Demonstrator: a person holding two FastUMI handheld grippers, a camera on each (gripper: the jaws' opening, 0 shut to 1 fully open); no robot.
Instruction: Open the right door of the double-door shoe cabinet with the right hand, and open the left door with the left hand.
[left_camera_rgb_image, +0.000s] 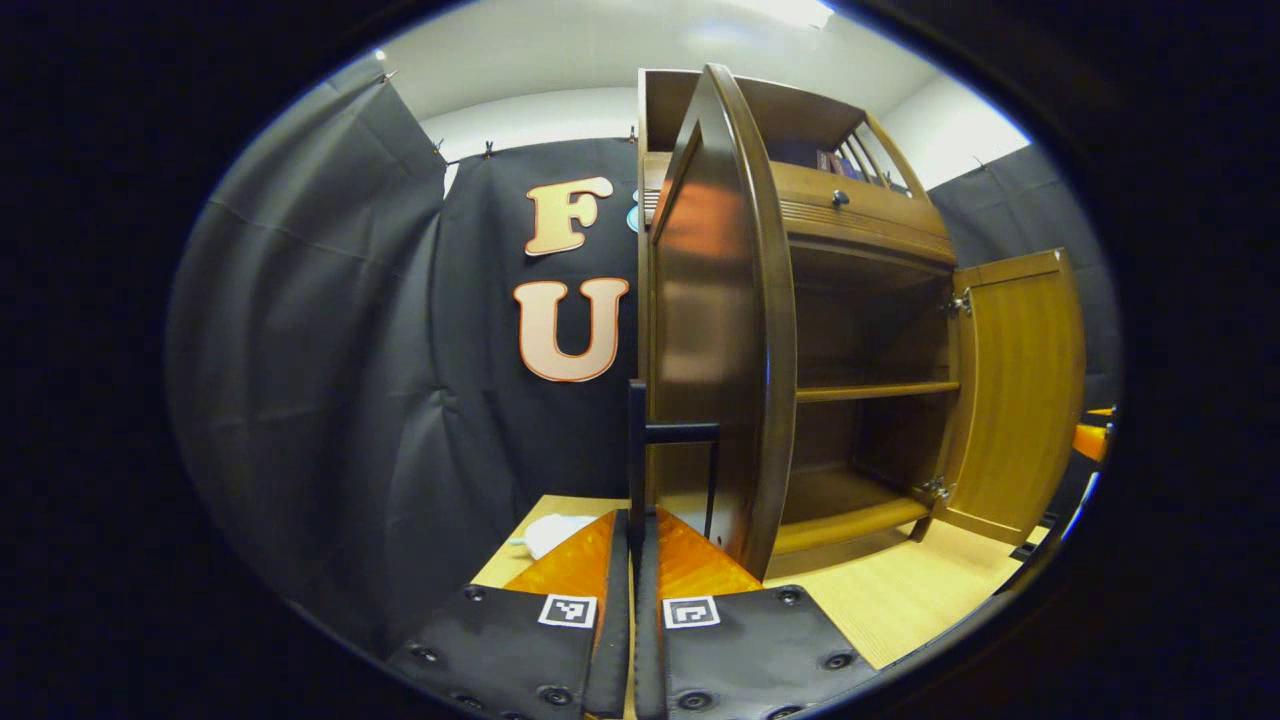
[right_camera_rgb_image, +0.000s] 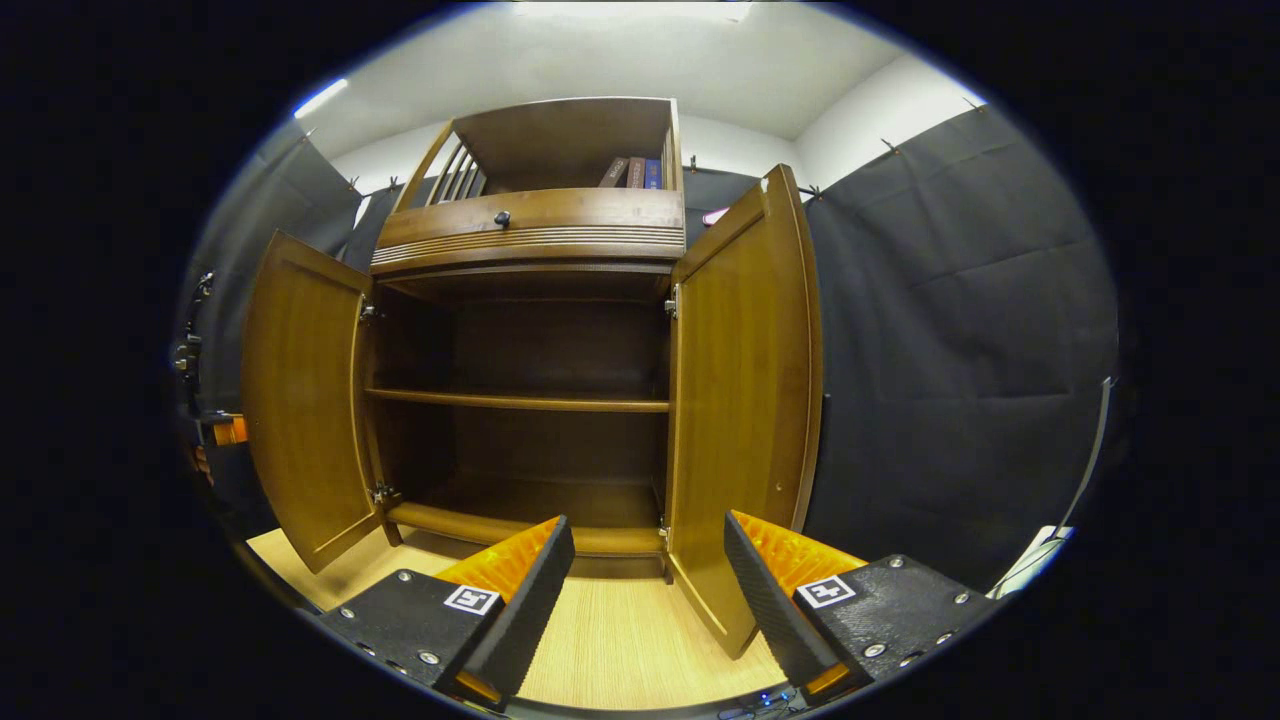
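1. Shoe cabinet (right_camera_rgb_image: 530, 215) work starts at the tools. The left gripper (left_camera_rgb_image: 633, 515) has its fingers drawn almost together around the upright bar of a dark handle (left_camera_rgb_image: 680, 432). That pinch looks like the hold needed to swing a door by its pull.
2. The right gripper (right_camera_rgb_image: 648, 530) is spread wide and holds nothing. Its fingers sit on either side of the lower front edge of the right door (right_camera_rgb_image: 740, 400), near it but not touching. I read this as a hand that has let go or is lined up beside the panel.
3. The left door (left_camera_rgb_image: 700, 330) carries that handle and stands edge-on to the left gripper view, swung well out from the carcass. Gripping the handle from in front is what puts the panel's thin edge toward the camera.
4. The right door also stands wide on its hinges, so both leaves are clear of the opening.
5. Between them the interior is exposed, with a bare middle shelf (right_camera_rgb_image: 515, 402) and a floor board below.
6. The cabinet stands on a pale wooden tabletop (right_camera_rgb_image: 610, 640), with books (right_camera_rgb_image: 635, 172) in its top bay. The task looks all but complete.
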